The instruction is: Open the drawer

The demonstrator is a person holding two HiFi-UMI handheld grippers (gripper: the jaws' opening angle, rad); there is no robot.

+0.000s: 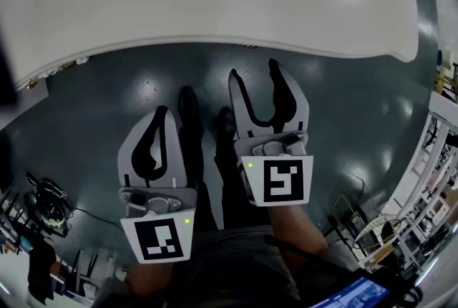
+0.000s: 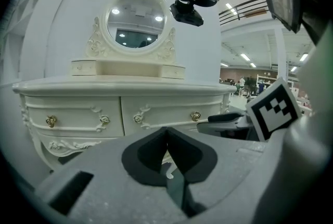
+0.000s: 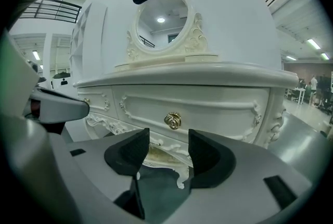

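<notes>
grey and close to the lens, the right gripper [image 3: 169,140] stands with its two dark pads well apart and nothing between them. through the gap shows the carved lower edge of the white dressing table [image 3: 208,79]. straight ahead of this gripper, a little above its tips, sits the drawer [image 3: 223,108]. it is shut flush in the table front. its gold knob [image 3: 173,120] lines up over the gap, clear of both pads. a second drawer front [image 3: 100,104], also shut, lies off to this gripper's left. an oval mirror [image 3: 161,14] stands higher up on the table top.

the left gripper [image 2: 166,132] has its jaws pressed together tip to tip and grips nothing. ahead of it and higher runs the same table front, with shut drawers side by side. the right gripper's marker cube [image 2: 273,108] shows just to its right.

from the head view, both grippers point toward the table edge over the dark green floor [image 1: 107,84]. the right gripper [image 1: 254,81] reaches further forward than the left gripper [image 1: 161,113], and neither touches the table. a pair of dark shoes [image 1: 187,102] stands on the floor between the two grippers, below them.
</notes>
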